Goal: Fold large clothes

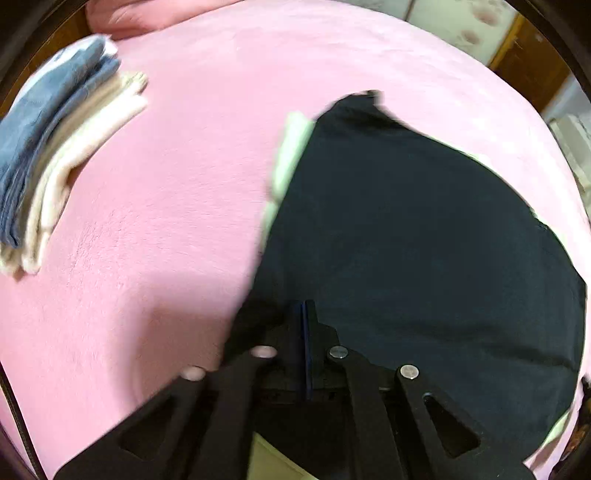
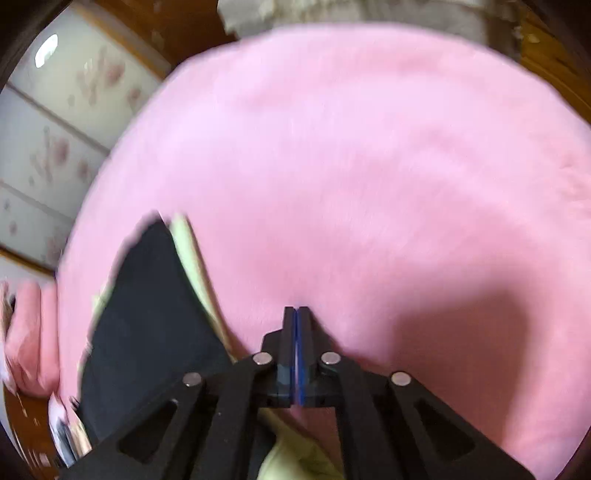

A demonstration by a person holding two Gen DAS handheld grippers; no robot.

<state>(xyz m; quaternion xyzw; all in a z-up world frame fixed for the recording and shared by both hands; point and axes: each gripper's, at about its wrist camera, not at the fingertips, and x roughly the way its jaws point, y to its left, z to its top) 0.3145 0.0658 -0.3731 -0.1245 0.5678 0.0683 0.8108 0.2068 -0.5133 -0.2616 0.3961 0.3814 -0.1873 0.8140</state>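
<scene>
A dark navy garment (image 1: 424, 240) lies spread on the pink blanket (image 1: 184, 184), and a pale green garment (image 1: 291, 147) peeks out along its left edge. My left gripper (image 1: 306, 306) is shut, its tips over the near left part of the dark cloth; blur hides whether any cloth is pinched. In the right wrist view the same dark garment (image 2: 147, 314) sits at lower left with the green cloth (image 2: 188, 251) beside it. My right gripper (image 2: 297, 309) is shut and empty above the bare pink blanket (image 2: 351, 166), to the right of the garments.
A stack of folded clothes (image 1: 55, 147), blue over beige and cream, lies at the blanket's left edge. A pink pillow (image 1: 129, 14) sits at the far end. Floral white panels (image 2: 55, 129) and wooden trim (image 1: 528, 62) border the bed.
</scene>
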